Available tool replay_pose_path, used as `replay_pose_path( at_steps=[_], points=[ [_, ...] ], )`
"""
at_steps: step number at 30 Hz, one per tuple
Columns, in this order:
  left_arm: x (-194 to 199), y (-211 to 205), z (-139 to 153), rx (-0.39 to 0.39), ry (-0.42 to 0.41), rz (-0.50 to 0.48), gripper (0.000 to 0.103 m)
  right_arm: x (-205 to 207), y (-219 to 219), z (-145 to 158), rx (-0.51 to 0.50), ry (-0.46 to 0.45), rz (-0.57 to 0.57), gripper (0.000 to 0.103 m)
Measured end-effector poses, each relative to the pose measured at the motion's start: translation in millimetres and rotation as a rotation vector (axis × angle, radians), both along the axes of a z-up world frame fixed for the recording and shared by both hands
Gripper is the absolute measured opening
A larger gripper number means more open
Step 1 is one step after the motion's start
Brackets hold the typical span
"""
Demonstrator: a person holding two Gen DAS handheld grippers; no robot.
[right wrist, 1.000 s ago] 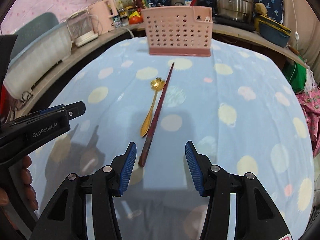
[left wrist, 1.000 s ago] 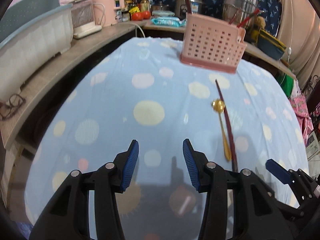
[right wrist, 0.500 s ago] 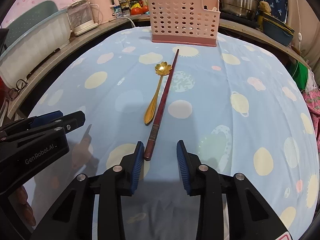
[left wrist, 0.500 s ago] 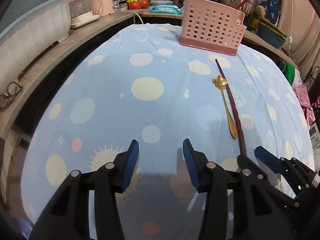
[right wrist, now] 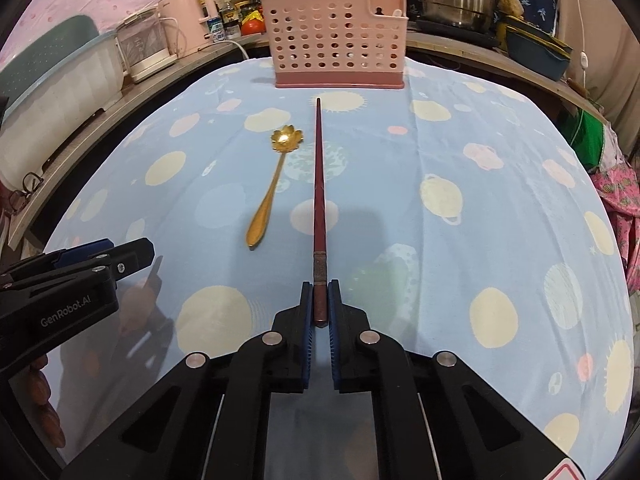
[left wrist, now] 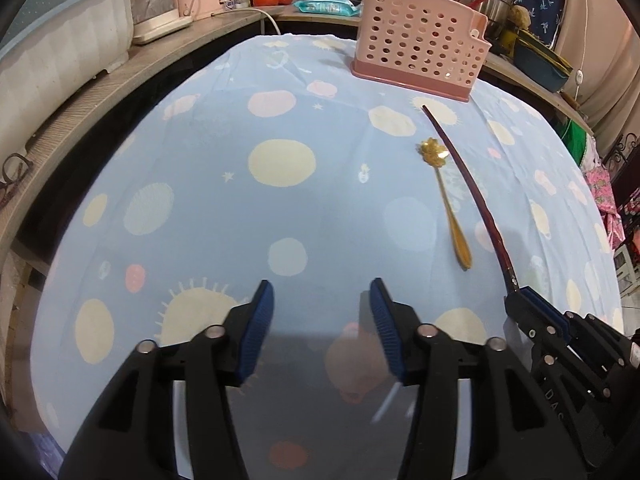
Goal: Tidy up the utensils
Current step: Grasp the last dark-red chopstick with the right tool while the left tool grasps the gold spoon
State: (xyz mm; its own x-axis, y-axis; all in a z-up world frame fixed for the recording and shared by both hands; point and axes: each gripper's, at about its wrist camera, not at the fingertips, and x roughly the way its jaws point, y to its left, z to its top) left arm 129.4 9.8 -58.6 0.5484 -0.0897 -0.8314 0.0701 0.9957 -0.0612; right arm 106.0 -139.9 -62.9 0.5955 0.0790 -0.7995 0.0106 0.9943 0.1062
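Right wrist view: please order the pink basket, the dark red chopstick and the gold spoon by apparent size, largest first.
1. pink basket, though farthest from the camera.
2. dark red chopstick, longest; its near end is clamped in the right gripper.
3. gold spoon, shorter, beside it.

Pink basket [right wrist: 338,36], gold spoon [right wrist: 272,188], dotted blue cloth [right wrist: 440,152]

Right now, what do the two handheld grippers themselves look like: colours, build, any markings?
Both match: matte black plastic bodies with triangular cut-outs and round silver pivot screws. The left gripper and right gripper each carry two fingers faced with ribbed blue pads. The left gripper's side, seen from the right wrist camera, bears white lettering "GenRobot.AI". No cables or sleeves show.
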Motion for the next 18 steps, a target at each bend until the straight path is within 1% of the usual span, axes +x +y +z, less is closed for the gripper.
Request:
replay_pose_path(
  at_steps=[5,12,18],
  points=[
    [5,-21,5,-0.018,-0.012,-0.044,0.055,-3,-20,1,0.021,-0.001,-0.046,0.007],
    [20,-57,-4,-0.072,0.03,-0.107,0.055,-6,-41,1,0.049,-0.002,-0.086,0.007],
    [30,-71,-10,-0.049,0.021,-0.11,0.053,-6,-43,-2,0.063,0.004,-0.081,0.007]
  ],
)
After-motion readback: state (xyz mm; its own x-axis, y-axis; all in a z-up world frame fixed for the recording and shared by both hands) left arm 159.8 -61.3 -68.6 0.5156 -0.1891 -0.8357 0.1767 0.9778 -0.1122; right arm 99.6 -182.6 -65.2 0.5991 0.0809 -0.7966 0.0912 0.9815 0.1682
